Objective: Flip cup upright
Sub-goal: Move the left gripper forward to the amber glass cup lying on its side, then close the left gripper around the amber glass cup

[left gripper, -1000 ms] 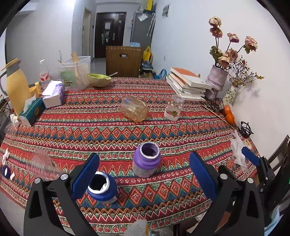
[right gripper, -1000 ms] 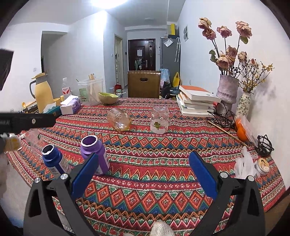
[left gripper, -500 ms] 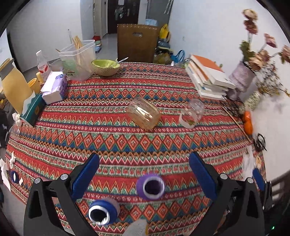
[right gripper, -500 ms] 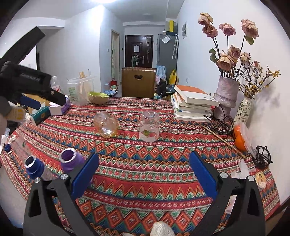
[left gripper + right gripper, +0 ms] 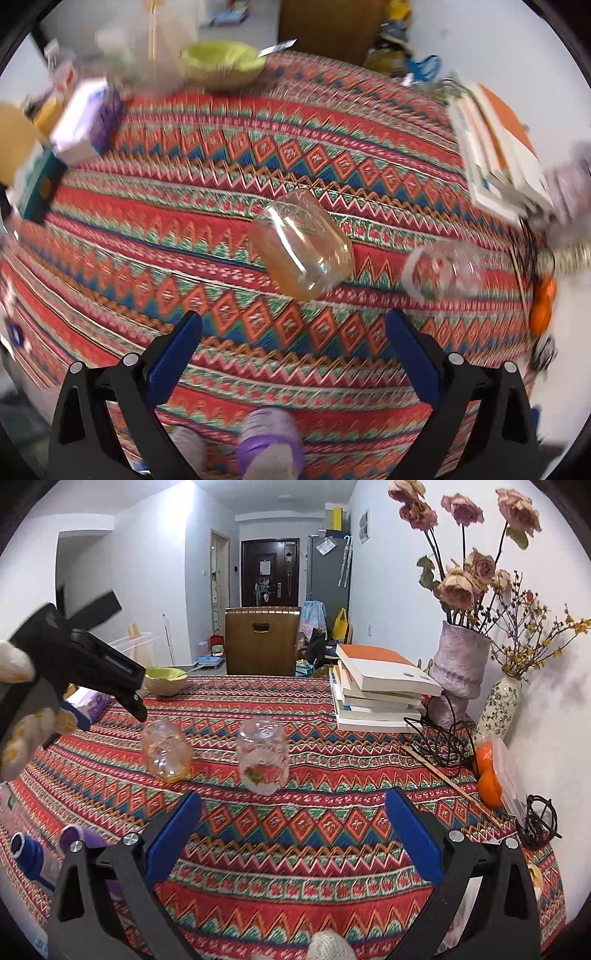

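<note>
An amber glass cup (image 5: pixel 301 243) lies on its side on the patterned tablecloth (image 5: pixel 184 240); it also shows in the right wrist view (image 5: pixel 168 751). A clear glass cup (image 5: pixel 441 273) with a printed picture stands upside down to its right, seen too in the right wrist view (image 5: pixel 263 755). My left gripper (image 5: pixel 293 332) is open and empty, above the table and just short of the amber cup; its black body (image 5: pixel 85 657) shows above that cup in the right wrist view. My right gripper (image 5: pixel 293 812) is open and empty, short of the clear cup.
A purple bottle (image 5: pixel 271 439) stands under the left gripper; a blue bottle (image 5: pixel 27 853) stands at the table's near left. A book stack (image 5: pixel 376 690), vases with dried flowers (image 5: pixel 458 675), oranges (image 5: pixel 487 775) and cables line the right side. A green bowl (image 5: pixel 164 679) and tissue box (image 5: pixel 85 122) sit at the back left.
My left gripper has moved forward over the bottles and tilted down toward the amber cup. My right gripper has advanced a little toward the clear cup. Both cups stay where they were.
</note>
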Demonstrator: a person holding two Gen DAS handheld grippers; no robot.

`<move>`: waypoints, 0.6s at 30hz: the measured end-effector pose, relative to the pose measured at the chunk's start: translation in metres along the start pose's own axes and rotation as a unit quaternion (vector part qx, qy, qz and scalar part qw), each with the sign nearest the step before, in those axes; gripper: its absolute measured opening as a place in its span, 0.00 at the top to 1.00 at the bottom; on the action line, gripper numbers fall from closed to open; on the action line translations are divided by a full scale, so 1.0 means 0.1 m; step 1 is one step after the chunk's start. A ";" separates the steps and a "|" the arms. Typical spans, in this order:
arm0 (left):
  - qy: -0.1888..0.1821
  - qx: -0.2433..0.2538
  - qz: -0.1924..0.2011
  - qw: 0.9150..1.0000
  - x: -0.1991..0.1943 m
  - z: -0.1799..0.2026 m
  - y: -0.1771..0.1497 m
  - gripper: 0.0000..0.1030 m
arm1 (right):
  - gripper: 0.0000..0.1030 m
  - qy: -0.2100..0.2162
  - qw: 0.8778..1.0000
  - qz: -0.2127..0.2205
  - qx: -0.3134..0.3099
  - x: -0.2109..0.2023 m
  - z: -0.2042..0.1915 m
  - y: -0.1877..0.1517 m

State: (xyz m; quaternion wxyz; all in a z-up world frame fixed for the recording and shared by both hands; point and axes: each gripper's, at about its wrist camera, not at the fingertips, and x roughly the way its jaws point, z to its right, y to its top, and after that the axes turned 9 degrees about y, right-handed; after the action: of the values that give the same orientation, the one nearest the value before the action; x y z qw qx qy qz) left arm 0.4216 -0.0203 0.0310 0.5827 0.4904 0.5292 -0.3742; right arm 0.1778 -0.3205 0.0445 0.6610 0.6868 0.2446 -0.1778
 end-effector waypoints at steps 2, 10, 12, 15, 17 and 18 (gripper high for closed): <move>-0.005 -0.025 -0.026 0.999 0.16 0.04 0.11 0.07 | 0.07 -0.001 1.000 -0.007 0.007 0.10 0.11 0.00; 0.011 -0.088 -0.068 0.994 0.55 0.16 0.48 0.07 | 0.07 0.002 1.000 -0.018 0.017 0.34 0.31 0.00; 0.032 -0.099 -0.074 0.992 0.66 0.15 0.54 0.07 | 0.07 0.004 1.000 -0.018 0.015 0.37 0.32 0.00; 0.049 -0.112 -0.092 0.988 0.81 0.16 0.59 0.07 | 0.07 0.005 1.000 -0.019 0.016 0.42 0.34 0.01; 0.053 -0.114 -0.095 0.988 0.88 0.18 0.62 0.07 | 0.07 0.007 1.000 -0.019 0.017 0.45 0.34 0.01; 0.054 -0.117 -0.095 0.987 0.91 0.19 0.64 0.07 | 0.07 0.008 1.000 -0.019 0.018 0.46 0.35 0.01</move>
State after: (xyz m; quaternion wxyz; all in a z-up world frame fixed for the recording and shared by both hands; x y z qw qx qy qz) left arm 0.5018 -0.0159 -0.0484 0.5685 0.3861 0.6438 -0.3367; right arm 0.2190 -0.3507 0.0171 0.6427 0.6955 0.2595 -0.1895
